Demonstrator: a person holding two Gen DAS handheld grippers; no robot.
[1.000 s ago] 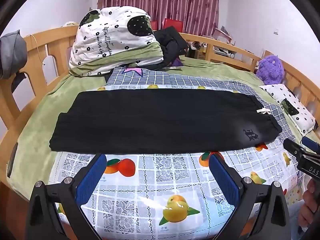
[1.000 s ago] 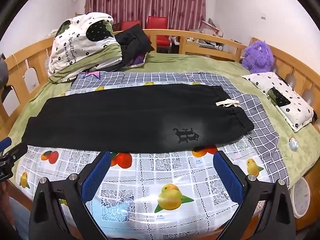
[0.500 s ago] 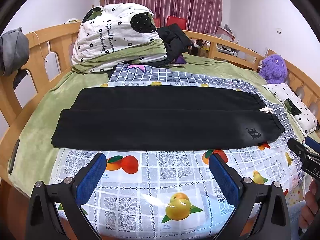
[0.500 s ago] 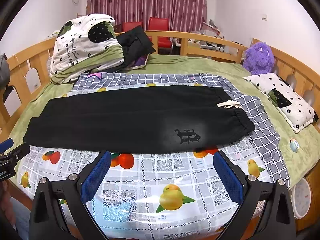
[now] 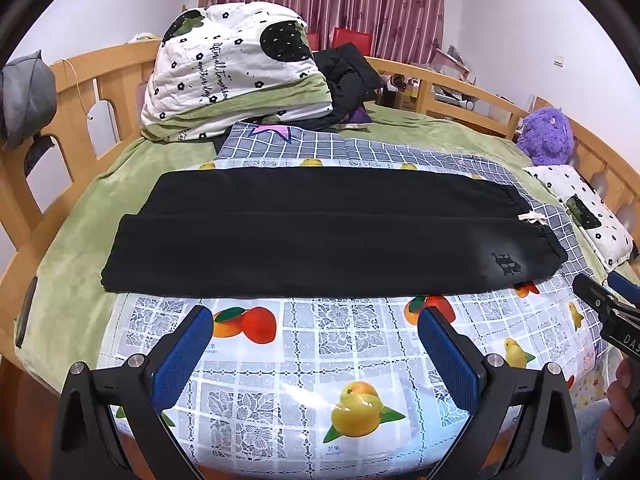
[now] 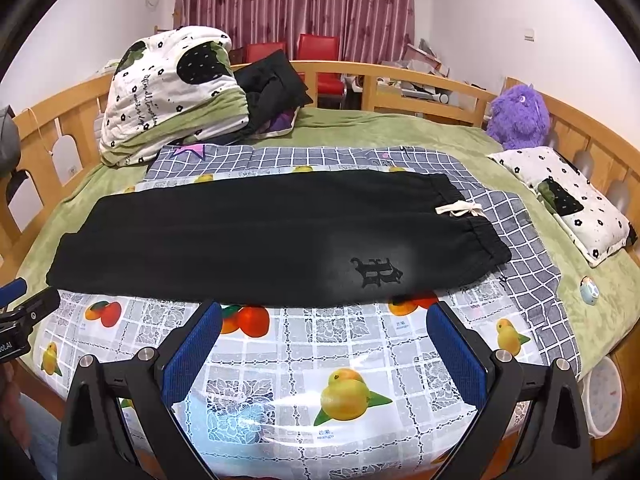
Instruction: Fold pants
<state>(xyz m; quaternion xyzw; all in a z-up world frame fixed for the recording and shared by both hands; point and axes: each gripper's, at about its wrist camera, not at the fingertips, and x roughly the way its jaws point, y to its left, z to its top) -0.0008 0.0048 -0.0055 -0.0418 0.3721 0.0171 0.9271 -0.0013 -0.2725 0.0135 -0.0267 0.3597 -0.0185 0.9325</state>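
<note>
Black pants point(image 5: 320, 236) lie flat across the bed on a fruit-print plastic sheet point(image 5: 320, 344), legs side by side, cuffs to the left and waistband with a white drawstring point(image 6: 460, 210) to the right. They also show in the right wrist view point(image 6: 260, 240). My left gripper point(image 5: 314, 344) is open and empty, hovering over the sheet just short of the pants' near edge. My right gripper point(image 6: 324, 344) is open and empty, in front of the embroidered logo point(image 6: 376, 272) near the waist. Each gripper's tip shows at the edge of the other's view.
A folded quilt point(image 5: 232, 80) and dark clothes point(image 5: 348, 80) are piled at the head of the bed. A purple plush toy point(image 6: 518, 116) and a small pillow point(image 6: 568, 208) lie at the right. Wooden rails point(image 5: 80, 92) ring the bed.
Both grippers have tilted and drawn back slightly, so the pants sit a little further from the fingertips. The pants have not moved. Both stay open.
</note>
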